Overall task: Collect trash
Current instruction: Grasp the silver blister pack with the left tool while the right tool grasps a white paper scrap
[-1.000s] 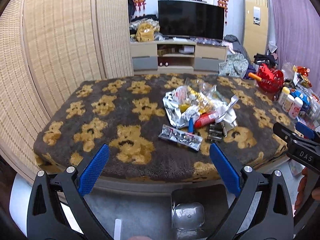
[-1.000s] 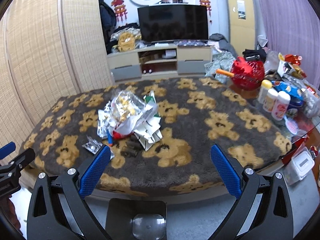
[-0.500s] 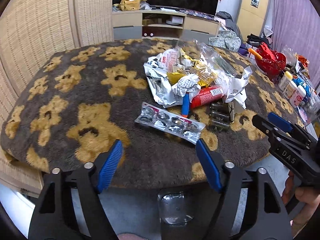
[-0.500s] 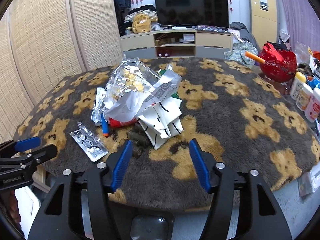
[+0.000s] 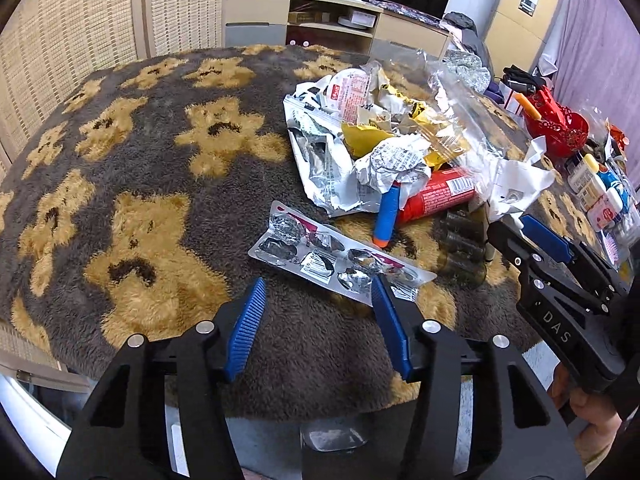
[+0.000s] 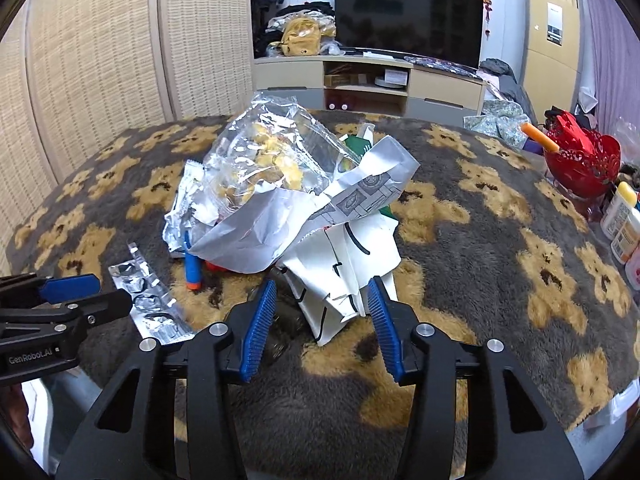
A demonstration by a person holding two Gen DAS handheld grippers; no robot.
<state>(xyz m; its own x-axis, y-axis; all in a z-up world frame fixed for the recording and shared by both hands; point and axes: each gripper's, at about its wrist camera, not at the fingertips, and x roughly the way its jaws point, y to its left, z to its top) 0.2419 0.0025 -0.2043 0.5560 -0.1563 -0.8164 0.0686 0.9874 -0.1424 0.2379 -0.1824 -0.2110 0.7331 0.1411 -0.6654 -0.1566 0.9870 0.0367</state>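
Note:
A heap of trash [image 5: 384, 148] lies on a bear-patterned table cover [image 5: 152, 184]: foil wrappers, clear plastic, crumpled paper, a red can [image 5: 436, 196], a blue marker [image 5: 386, 216] and dark small bottles [image 5: 464, 248]. A silver blister pack [image 5: 336, 260] lies just in front of my open left gripper [image 5: 318, 292]. My right gripper [image 6: 322, 294] is open, its tips at the near edge of white folded paper [image 6: 348, 264]. The heap [image 6: 280, 184] fills the middle of the right wrist view, with the blister pack [image 6: 152, 304] at its left.
A red basket [image 6: 580, 160] and several bottles [image 6: 620, 216] stand at the table's right edge. A TV stand [image 6: 368, 80] and a woven screen [image 6: 100, 60] are behind. The right gripper shows in the left wrist view [image 5: 536, 248]; the left gripper shows in the right wrist view [image 6: 76, 292].
Both grippers have moved forward and down toward the trash heap, and their jaws have narrowed. The left now reaches the blister pack, the right the white paper.

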